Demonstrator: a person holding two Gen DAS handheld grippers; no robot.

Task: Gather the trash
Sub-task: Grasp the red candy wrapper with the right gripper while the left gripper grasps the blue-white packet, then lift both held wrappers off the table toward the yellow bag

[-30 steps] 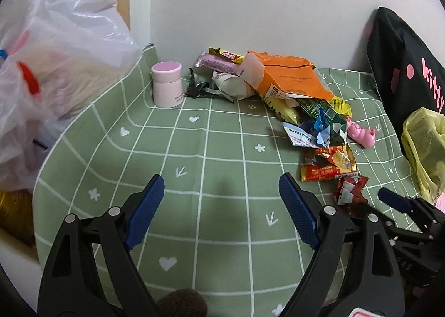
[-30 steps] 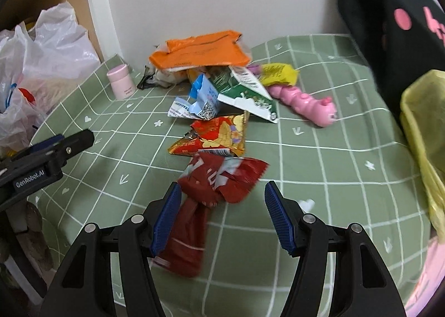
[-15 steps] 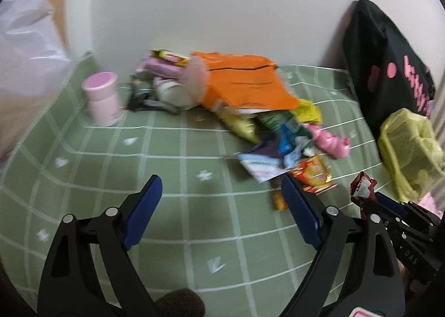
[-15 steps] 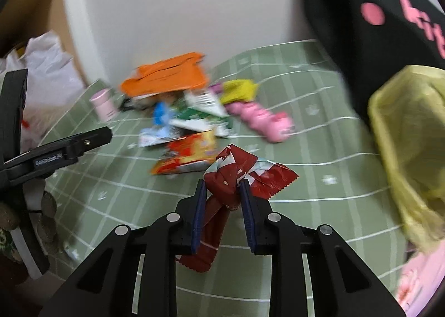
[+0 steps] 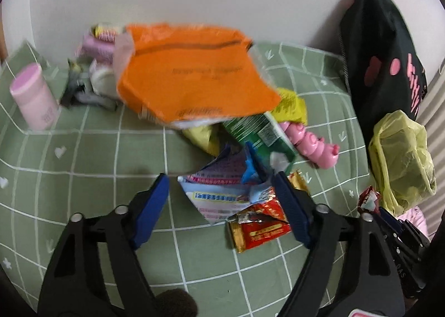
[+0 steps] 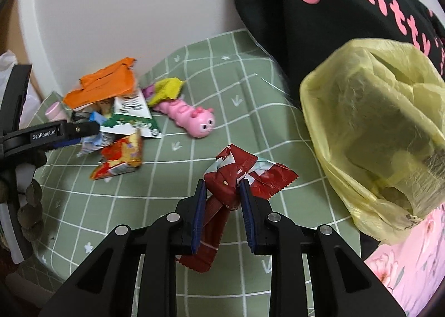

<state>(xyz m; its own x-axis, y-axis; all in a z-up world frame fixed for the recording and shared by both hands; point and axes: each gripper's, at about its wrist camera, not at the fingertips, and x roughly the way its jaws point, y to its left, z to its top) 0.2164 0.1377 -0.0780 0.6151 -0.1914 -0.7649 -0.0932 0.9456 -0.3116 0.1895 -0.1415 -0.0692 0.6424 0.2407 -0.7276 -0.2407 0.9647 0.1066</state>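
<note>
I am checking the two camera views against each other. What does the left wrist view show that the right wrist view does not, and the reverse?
Only the left wrist view shows the left gripper from behind, open around a pale blue wrapper.

Only the right wrist view shows the right gripper shut on a dark red wrapper, and the word "kitty" in full on the black bag.

Both show the orange packet, the pink caterpillar toy, the yellow bag and the green checked cloth.

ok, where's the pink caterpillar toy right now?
The pink caterpillar toy lies on the green cloth at the right edge of the wrapper pile, beside the yellow wrapper, left of the yellow bag.
</note>
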